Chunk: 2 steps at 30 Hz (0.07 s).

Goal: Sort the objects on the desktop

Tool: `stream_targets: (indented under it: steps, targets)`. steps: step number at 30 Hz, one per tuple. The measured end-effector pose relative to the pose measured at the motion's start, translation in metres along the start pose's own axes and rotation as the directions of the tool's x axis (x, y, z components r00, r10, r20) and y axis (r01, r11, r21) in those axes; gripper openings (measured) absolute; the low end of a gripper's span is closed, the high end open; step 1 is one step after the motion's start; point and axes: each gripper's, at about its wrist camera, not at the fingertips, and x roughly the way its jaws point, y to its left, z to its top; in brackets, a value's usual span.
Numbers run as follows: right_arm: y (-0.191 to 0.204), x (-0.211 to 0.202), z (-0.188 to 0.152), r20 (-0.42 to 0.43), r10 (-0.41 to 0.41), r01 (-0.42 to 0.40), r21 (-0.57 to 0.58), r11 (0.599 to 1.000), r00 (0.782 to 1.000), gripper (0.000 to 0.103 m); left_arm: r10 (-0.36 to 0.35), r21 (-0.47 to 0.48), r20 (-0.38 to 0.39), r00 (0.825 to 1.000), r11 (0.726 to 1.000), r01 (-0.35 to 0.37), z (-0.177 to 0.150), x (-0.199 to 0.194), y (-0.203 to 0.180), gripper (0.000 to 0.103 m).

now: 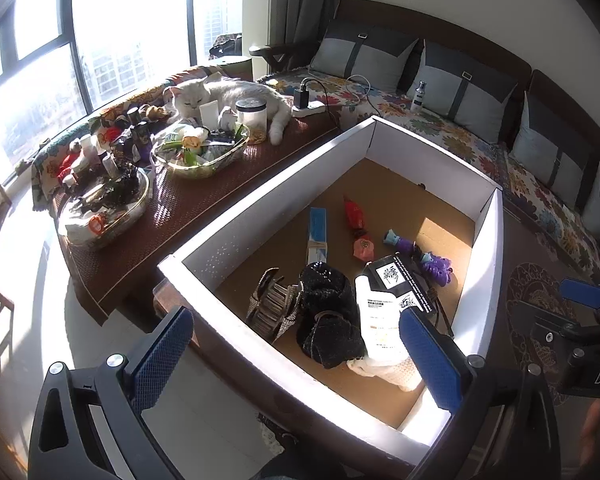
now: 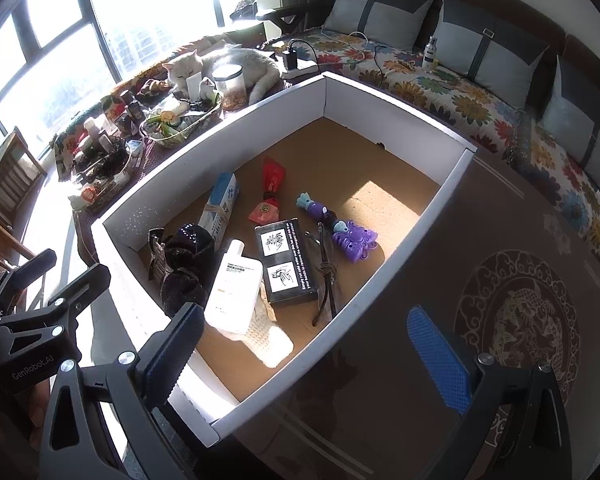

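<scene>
desktop objects lie loose inside a white-walled cardboard box (image 2: 188, 184) on a dark table (image 2: 500, 240); both grippers hover above its near rim, empty. left gripper (image 1: 296, 356): fingers spread wide, holding nothing; right gripper (image 2: 306, 356): fingers likewise wide, holding nothing. box contents: white bottle (image 2: 234, 288) resting on a pale knitted cloth (image 2: 270, 340), touching a black printed box (image 2: 286, 260); purple toy (image 2: 348, 236) beyond it; red pouch (image 2: 269, 192); blue-and-white carton (image 2: 222, 204) near the left wall; black sequinned item (image 2: 186, 264) beside a hair claw (image 1: 274, 302). right wrist view alone shows the table's ornamental medallion (image 2: 520, 332) in full; left wrist view shows the hair claw more clearly. both views show a white cat (image 1: 228, 94) behind two cluttered glass trays (image 1: 200, 152).
</scene>
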Motion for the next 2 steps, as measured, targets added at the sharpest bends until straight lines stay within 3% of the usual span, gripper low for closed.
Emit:
stream_targets:
  steps: [2]
  targets:
    - [0.0008, -0.0017, 0.0013, 0.005, 0.0, 0.0, -0.001, 1.0, 1.0, 0.102, 0.025, 0.031, 0.019, 1.0, 0.999, -0.026, -0.0009, -0.0038, -0.0041, 0.103]
